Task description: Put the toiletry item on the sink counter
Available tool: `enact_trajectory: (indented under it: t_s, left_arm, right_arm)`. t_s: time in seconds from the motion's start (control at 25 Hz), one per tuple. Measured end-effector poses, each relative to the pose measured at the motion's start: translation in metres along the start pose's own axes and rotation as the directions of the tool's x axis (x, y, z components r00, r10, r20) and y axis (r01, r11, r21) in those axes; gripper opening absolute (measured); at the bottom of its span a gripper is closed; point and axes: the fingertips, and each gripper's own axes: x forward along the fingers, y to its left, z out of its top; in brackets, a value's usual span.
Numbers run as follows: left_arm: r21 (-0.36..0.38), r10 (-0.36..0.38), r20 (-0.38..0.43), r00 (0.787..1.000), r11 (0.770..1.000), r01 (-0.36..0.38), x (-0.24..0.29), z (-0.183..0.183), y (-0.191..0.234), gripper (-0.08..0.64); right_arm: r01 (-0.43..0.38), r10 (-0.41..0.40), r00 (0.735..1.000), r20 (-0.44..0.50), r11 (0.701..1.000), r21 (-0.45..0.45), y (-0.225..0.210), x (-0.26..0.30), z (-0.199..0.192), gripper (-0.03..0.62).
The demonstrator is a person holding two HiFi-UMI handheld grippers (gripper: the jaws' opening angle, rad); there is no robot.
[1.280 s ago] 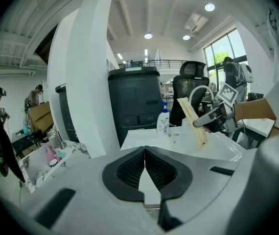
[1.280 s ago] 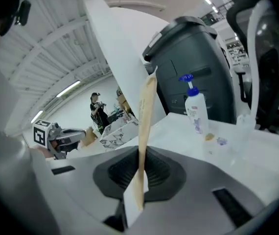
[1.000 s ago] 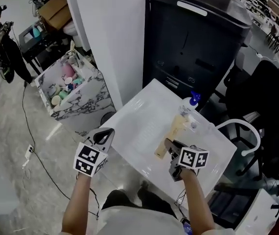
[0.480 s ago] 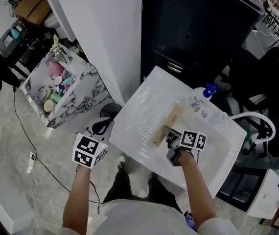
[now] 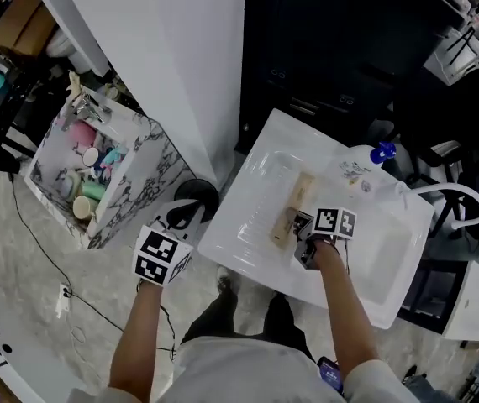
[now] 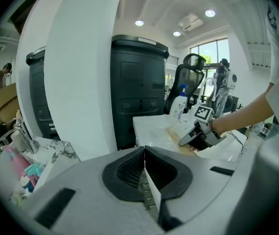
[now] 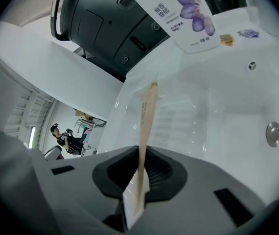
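Right gripper view: fingers (image 7: 111, 174) easing open around the slim tan packet (image 7: 145, 126).

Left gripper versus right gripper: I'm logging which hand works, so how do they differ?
The left gripper has jaws together on nothing; the right gripper has the flat tan toiletry item between its opening jaws. The left gripper hangs beside the sink counter, the right over it. Both carry marker cubes.

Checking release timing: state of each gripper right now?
Left gripper: jaws shut, empty.
Right gripper: jaws on the flat tan box, just starting to open.
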Motion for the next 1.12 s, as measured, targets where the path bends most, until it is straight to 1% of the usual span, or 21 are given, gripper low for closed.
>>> enact_trajectory:
  t_s: [0.24,0.28,0.36,0.44,0.6,0.72,0.84,0.96,1.04,1.12]
  left_arm:
    - [0.008,-0.049,0.004,0.999,0.999,0.049,0.005,0.000,0.016,0.009]
    - [0.009,-0.056,0.001,0.998,0.998,0.056,0.006,-0.001,0.017,0.009]
    - [0.009,-0.065,-0.001,0.998,0.998,0.065,0.007,-0.001,0.019,0.009]
    - [0.011,-0.068,0.002,0.998,0.998,0.068,0.007,0.002,0.020,0.009]
    - [0.008,-0.066,-0.001,0.998,0.998,0.066,0.006,0.002,0.023,0.009]
    - [-0.001,-0.058,-0.004,0.998,0.998,0.058,0.009,0.002,0.021,0.009]
    - [-0.003,-0.056,0.000,0.998,0.998,0.056,0.012,0.007,0.011,0.009]
    - [0.015,-0.066,0.009,0.998,0.998,0.066,0.016,0.020,-0.010,0.009]
    - [0.034,-0.074,0.026,0.997,0.997,0.073,0.020,0.037,-0.025,0.009]
    - [0.054,-0.084,0.046,0.995,0.995,0.081,0.025,0.056,-0.040,0.009]
  right_arm:
    - [0.068,-0.068,0.998,0.014,0.998,0.004,-0.006,0.006,0.000,0.058]
    - [0.076,-0.076,0.997,0.020,0.997,0.003,-0.006,0.005,0.001,0.069]
    - [0.084,-0.083,0.996,0.032,0.997,-0.002,-0.006,0.004,0.004,0.112]
    - [0.089,-0.088,0.995,0.042,0.996,-0.010,-0.005,0.001,0.007,0.137]
    - [0.120,-0.117,0.992,0.054,0.992,-0.050,-0.005,-0.003,0.010,0.172]
    - [0.149,-0.145,0.988,0.046,0.984,-0.098,-0.006,-0.008,0.009,0.178]
    - [0.170,-0.165,0.985,0.045,0.973,-0.156,-0.006,-0.021,0.009,0.180]
    - [0.202,-0.191,0.979,0.073,0.956,-0.213,-0.005,-0.049,0.010,0.186]
    - [0.228,-0.205,0.972,0.113,0.936,-0.270,-0.002,-0.075,0.017,0.186]
    - [0.266,-0.224,0.961,0.163,0.908,-0.323,-0.002,-0.104,0.025,0.184]
